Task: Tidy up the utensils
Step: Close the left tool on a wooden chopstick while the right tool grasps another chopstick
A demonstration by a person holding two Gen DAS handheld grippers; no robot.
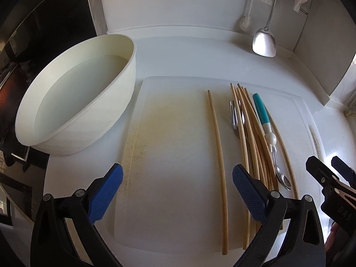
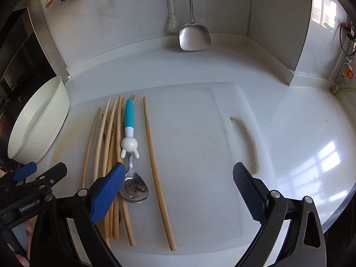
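A white cutting board (image 1: pixel 173 155) (image 2: pixel 195 138) holds a bundle of wooden chopsticks (image 1: pixel 251 133) (image 2: pixel 111 146), a metal fork (image 1: pixel 234 120) partly under them, and a teal-handled spoon (image 1: pixel 264 120) (image 2: pixel 129 138) with a white figure. One chopstick (image 1: pixel 219 155) lies apart on the bundle's left, and another (image 2: pixel 158 173) lies apart on its right. My left gripper (image 1: pixel 178 193) is open and empty above the board's near edge, straddling the left chopstick. My right gripper (image 2: pixel 178 193) is open and empty over the right chopstick and the spoon bowl.
A large cream bowl (image 1: pixel 75 93) (image 2: pixel 37 122) stands left of the board. A metal spatula (image 1: pixel 264 42) (image 2: pixel 194 33) and a brush (image 1: pixel 245 22) hang on the back wall. A dark appliance (image 1: pixel 44 29) stands at the far left. The board's handle slot (image 2: pixel 247 138) is on the right.
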